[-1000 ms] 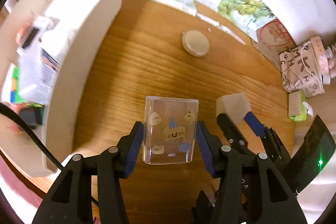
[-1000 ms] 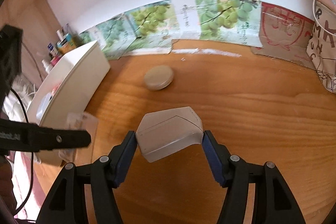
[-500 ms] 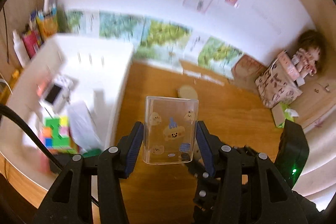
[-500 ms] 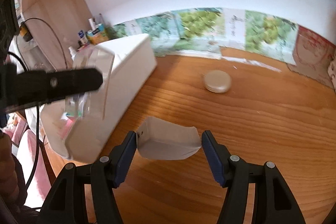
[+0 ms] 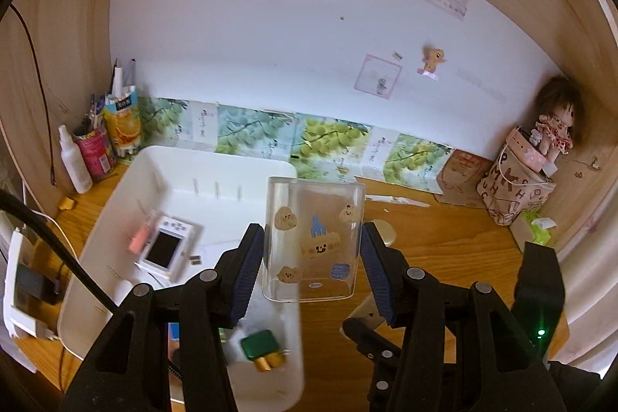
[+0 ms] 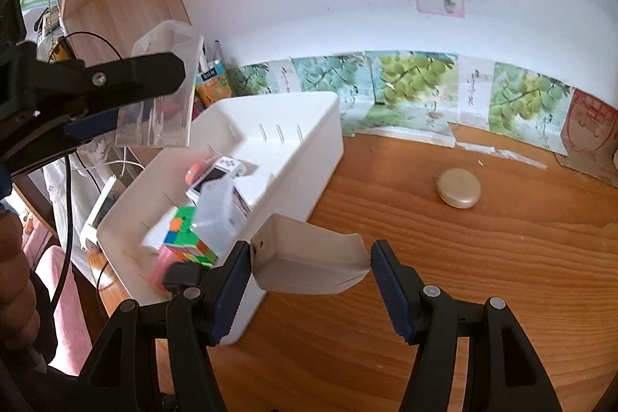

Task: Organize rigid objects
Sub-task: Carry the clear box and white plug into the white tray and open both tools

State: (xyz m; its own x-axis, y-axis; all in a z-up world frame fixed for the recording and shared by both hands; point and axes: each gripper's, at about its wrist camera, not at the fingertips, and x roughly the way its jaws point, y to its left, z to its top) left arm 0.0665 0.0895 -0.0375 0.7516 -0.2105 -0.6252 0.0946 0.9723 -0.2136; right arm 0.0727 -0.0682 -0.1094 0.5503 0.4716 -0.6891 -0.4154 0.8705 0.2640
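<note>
- Wood desk ran up to a white wall with leaf pictures along the bottom.
- I had my left gripper pinching a clear cup with stickers, up in the air over the white bin.
- I had my right gripper pinching a gray box, just beside the bin's near end.
- Inside the bin lay a color cube and a small screen toy.
- One round tin sat alone on the desk.

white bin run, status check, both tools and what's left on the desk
Left tool shut on clear cup, above white bin. Right tool shut on grey case, beside bin wall. Round tin on desk, unobstructed.
</note>
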